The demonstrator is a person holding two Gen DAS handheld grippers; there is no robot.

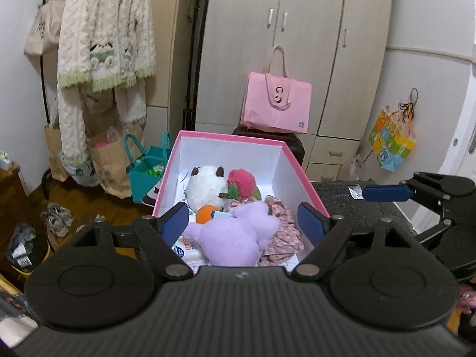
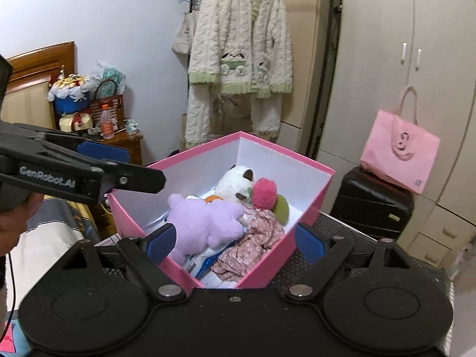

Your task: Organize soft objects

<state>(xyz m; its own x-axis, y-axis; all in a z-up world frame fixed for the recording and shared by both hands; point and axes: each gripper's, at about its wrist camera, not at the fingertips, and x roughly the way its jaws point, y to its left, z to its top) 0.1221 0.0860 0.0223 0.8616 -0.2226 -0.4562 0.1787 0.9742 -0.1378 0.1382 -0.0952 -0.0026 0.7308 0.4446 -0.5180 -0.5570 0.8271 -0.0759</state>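
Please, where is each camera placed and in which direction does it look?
Left wrist: on the left gripper, looking forward and down into the pink box; its open fingers and the right gripper show.
Right wrist: on the right gripper, looking down into the box from its other side; its open fingers, the left gripper and a hand show.
Shared: box, purple plush, pink bag.

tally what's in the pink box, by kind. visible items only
Plush toys: 3, a lilac plush bear, a white plush with brown ears, a pink fuzzy plush with green parts
Cloth pieces: 1, a pink floral fabric
Balls: 1, an orange ball
Packets: 1, a white wipes-style pack
Total: 6 in the pink cardboard box
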